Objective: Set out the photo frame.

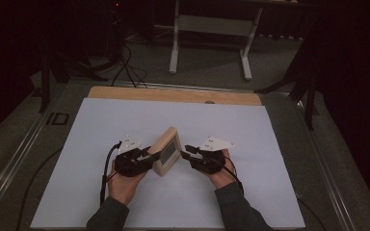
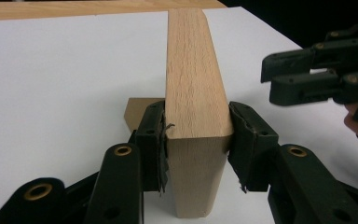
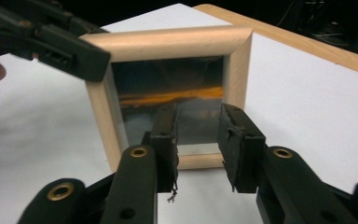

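**High view: wooden frame held upright near the sheet's middle**

High view shows the picture frame [image 1: 166, 150] standing on edge on the white sheet [image 1: 125, 120], a little toward the person's side of its middle. Bare white lies on every side of it: wide room to the left, right and far side, less toward the near edge where the forearms come in. Beyond the sheet's far edge runs a strip of wooden tabletop [image 1: 173, 95], well apart from the frame.

The frame stands upright and nearly square, so no long axis can be told. Its glazed face [image 3: 172, 100] points toward the right gripper [image 1: 189, 152], its back toward the left hand side, and its thin edge runs diagonally away from the person.

In the left gripper view, the left gripper [image 2: 196, 135] is clamped on the frame's side rail, one pad on each face, with a brown stand [image 2: 135, 112] showing behind. In the right gripper view the right gripper's jaws stand apart in front of the glass, pressing nothing.
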The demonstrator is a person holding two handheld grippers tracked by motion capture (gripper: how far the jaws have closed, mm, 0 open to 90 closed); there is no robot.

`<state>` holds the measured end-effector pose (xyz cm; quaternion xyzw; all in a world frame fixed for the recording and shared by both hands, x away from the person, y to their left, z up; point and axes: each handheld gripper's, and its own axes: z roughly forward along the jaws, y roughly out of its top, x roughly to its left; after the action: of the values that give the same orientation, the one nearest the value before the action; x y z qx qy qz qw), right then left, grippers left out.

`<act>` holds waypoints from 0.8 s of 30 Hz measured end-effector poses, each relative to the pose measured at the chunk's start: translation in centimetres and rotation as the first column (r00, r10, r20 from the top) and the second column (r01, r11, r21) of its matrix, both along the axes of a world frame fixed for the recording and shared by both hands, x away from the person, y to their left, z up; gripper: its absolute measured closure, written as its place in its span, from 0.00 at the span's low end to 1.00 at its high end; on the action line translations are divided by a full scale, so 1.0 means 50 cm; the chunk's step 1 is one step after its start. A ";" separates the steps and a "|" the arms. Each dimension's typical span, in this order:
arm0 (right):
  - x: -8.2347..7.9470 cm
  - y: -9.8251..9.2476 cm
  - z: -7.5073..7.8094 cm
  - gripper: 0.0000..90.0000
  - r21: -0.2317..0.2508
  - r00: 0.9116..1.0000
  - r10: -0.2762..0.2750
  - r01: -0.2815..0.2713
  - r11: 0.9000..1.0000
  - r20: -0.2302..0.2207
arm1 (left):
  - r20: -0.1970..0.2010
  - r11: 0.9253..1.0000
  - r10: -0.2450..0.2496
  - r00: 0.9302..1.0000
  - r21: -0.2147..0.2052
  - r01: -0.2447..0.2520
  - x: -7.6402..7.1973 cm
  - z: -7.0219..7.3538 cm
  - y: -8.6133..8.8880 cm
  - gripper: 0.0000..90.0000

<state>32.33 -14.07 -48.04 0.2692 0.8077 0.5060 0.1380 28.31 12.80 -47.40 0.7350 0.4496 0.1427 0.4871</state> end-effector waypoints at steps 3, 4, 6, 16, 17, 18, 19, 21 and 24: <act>0.002 -0.005 0.004 0.80 -0.005 1.000 -0.025 0.025 1.000 0.003 | 0.011 1.000 -0.014 1.000 0.012 0.014 -0.002 0.001 -0.004 0.67; 0.003 -0.007 0.005 0.81 -0.003 0.999 -0.031 0.031 1.000 0.008 | 0.014 1.000 -0.016 1.000 0.015 0.015 -0.003 0.001 -0.005 0.67; 0.004 -0.011 0.007 0.84 -0.004 0.999 -0.039 0.039 0.999 0.009 | 0.022 0.999 -0.024 0.999 0.023 0.023 -0.004 0.001 -0.007 0.67; 0.007 -0.017 0.014 0.99 -0.002 0.998 -0.053 0.053 0.999 0.014 | 0.048 0.997 -0.062 0.997 0.052 0.060 -0.009 0.001 -0.014 0.67; 0.007 -0.018 0.015 0.99 0.000 0.998 -0.054 0.054 0.999 0.014 | 0.049 0.997 -0.064 0.997 0.054 0.061 -0.009 0.001 -0.014 0.67; 0.007 -0.018 0.016 0.99 0.001 0.998 -0.055 0.055 0.998 0.015 | 0.050 0.996 -0.067 0.996 0.056 0.064 -0.009 0.001 -0.014 0.67; 0.007 -0.019 0.017 0.99 0.002 0.998 -0.056 0.056 0.998 0.016 | 0.052 0.996 -0.071 0.996 0.059 0.068 -0.010 0.001 -0.015 0.67; 0.007 -0.021 0.019 0.99 0.008 0.998 -0.059 0.059 0.998 0.017 | 0.059 0.995 -0.079 0.995 0.064 0.075 -0.011 0.001 -0.016 0.67; 0.008 -0.024 0.023 0.99 0.015 0.998 -0.065 0.065 0.998 0.022 | 0.069 0.993 -0.092 0.993 0.075 0.087 -0.013 0.001 -0.020 0.67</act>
<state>32.71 -15.29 -46.90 0.2905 0.7933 0.5101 0.1616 27.67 11.83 -47.37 0.7658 0.3929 0.1634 0.4821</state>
